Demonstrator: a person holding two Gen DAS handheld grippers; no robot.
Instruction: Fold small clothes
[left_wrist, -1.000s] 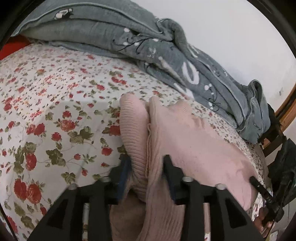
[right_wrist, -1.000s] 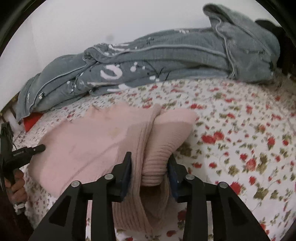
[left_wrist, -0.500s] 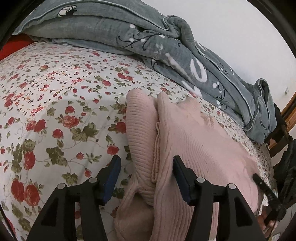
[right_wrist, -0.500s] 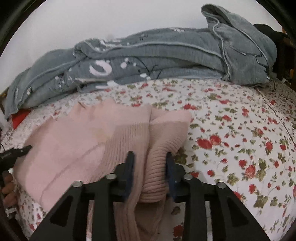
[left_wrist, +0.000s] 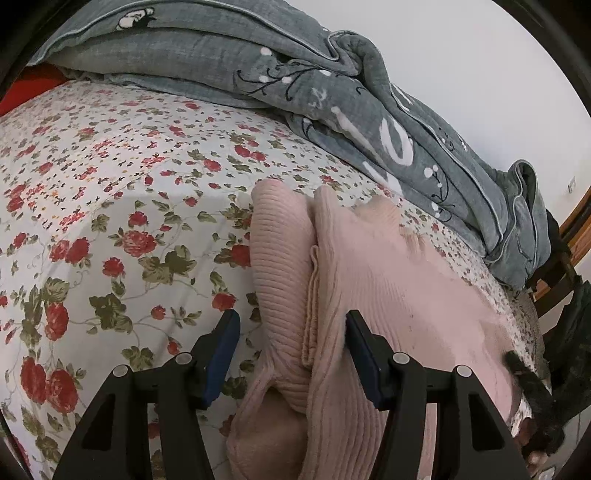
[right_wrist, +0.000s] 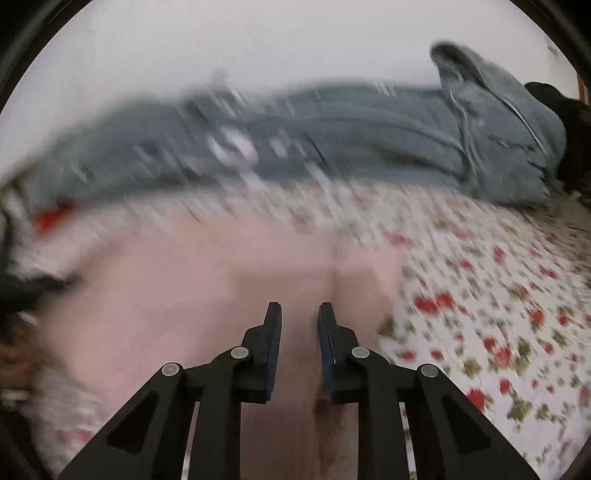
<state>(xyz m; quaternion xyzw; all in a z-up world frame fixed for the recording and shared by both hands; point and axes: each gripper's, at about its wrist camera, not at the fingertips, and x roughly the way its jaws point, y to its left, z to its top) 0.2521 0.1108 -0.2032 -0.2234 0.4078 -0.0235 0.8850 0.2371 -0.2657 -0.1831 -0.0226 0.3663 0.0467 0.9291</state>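
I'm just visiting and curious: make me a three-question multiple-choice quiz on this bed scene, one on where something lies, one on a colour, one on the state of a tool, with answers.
1. Where does the grey quilt lie?
A. bunched along the far edge of the bed, by the wall
B. spread under the sweater
C. on the floor

2. What colour is the sweater?
A. dark green
B. pale pink
C. bright yellow

3. How does the left gripper stand around the sweater's ribbed fold?
A. jaws apart, the pad on the sheet side clear of the knit
B. clamped tight on the knit
C. holding the quilt

Answers: 1 A, the quilt is heaped beyond the flowered bedsheet against the white wall. 2 B, the knit is light pink in both views. 3 A, flowered sheet shows between that pad and the fold.
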